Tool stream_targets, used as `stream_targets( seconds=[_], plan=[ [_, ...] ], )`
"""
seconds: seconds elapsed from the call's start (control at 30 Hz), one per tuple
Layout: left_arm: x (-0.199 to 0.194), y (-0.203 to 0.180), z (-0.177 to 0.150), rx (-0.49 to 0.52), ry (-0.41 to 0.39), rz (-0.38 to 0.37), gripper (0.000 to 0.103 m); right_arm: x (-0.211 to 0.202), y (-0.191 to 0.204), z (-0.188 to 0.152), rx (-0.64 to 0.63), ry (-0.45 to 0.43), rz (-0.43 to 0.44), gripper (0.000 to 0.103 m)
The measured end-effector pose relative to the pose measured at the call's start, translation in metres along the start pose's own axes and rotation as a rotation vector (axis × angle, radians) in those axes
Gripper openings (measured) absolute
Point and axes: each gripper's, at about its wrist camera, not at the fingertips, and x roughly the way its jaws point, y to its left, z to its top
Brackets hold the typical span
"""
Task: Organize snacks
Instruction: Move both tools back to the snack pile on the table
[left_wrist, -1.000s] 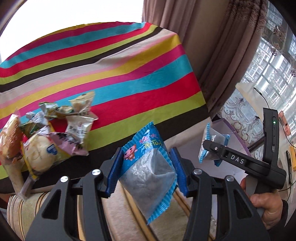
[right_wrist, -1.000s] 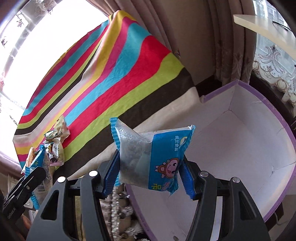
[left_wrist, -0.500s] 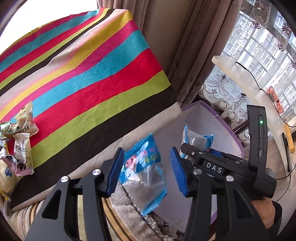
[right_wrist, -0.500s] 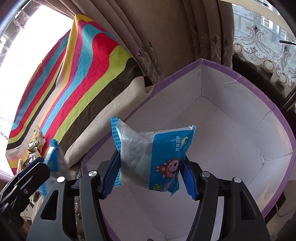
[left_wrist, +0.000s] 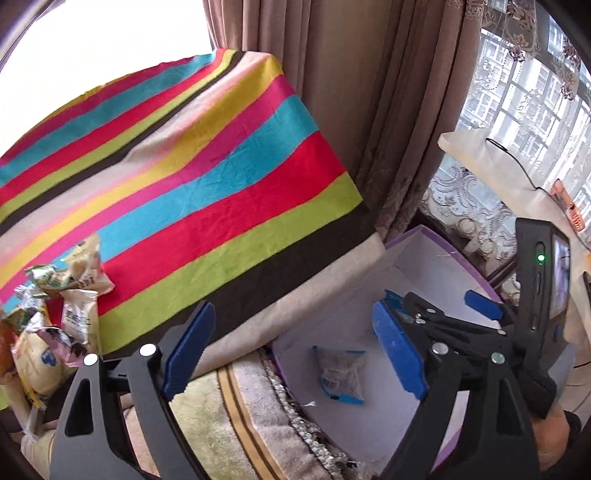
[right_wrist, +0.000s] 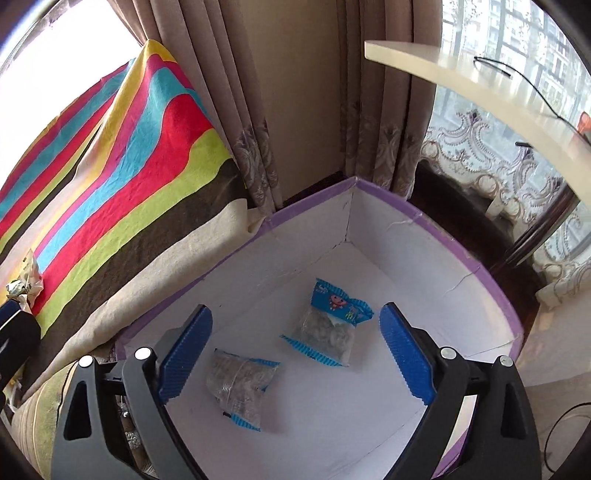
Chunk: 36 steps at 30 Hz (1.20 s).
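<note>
Two blue snack packets lie on the floor of a white box with a purple rim (right_wrist: 417, 218): one with a cartoon face (right_wrist: 328, 325) and one nearer the left wall (right_wrist: 240, 384). My right gripper (right_wrist: 295, 354) is open and empty above the box. My left gripper (left_wrist: 295, 354) is open and empty over the box's near-left edge; one packet (left_wrist: 340, 373) shows below it in the box (left_wrist: 436, 236). The right gripper (left_wrist: 439, 314) shows at the right of the left wrist view. A pile of wrapped snacks (left_wrist: 62, 306) lies on the striped cloth.
A table under a bright striped cloth (left_wrist: 207, 192) stands left of the box. Brown curtains (right_wrist: 295, 110) hang behind it. A pale shelf (right_wrist: 480, 81) with a cable juts out at the right. A patterned rug (left_wrist: 251, 417) lies under the box.
Both grippers have opened and let go of their blue packets, which now lie in the box. Both moved right from the table to over the box.
</note>
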Motion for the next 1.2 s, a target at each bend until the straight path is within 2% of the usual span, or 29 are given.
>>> stream_targets(
  seconds=[0.03, 0.1, 0.2, 0.27, 0.4, 0.5, 0.63, 0.9, 1.2],
  plan=[
    [-0.003, 0.0, 0.0, 0.006, -0.015, 0.038, 0.088, -0.004, 0.004, 0.0, -0.019, -0.019, 0.002, 0.089],
    [-0.01, 0.004, -0.001, 0.001, -0.055, 0.062, 0.092, -0.009, 0.008, 0.001, -0.049, -0.047, -0.002, 0.089],
    [-0.023, 0.014, -0.002, 0.0, -0.122, 0.122, 0.094, -0.015, 0.016, 0.002, -0.078, -0.05, 0.004, 0.089],
    [-0.029, 0.024, -0.002, -0.005, -0.131, 0.126, 0.094, -0.021, 0.021, 0.003, -0.085, -0.058, 0.018, 0.089],
    [-0.04, 0.046, -0.01, -0.027, -0.129, 0.111, 0.094, -0.036, 0.033, 0.0, -0.085, -0.07, 0.166, 0.089],
    [-0.049, 0.065, -0.021, -0.065, -0.127, 0.096, 0.094, -0.044, 0.05, -0.002, -0.111, -0.069, 0.211, 0.089],
    [-0.064, 0.091, -0.036, -0.13, -0.141, 0.119, 0.094, -0.05, 0.068, -0.005, -0.115, -0.034, 0.328, 0.089],
    [-0.093, 0.156, -0.067, -0.285, -0.149, 0.172, 0.094, -0.049, 0.105, -0.014, -0.145, 0.054, 0.413, 0.089],
    [-0.117, 0.227, -0.097, -0.434, -0.151, 0.264, 0.094, -0.054, 0.154, -0.024, -0.232, 0.102, 0.489, 0.089]
  ],
)
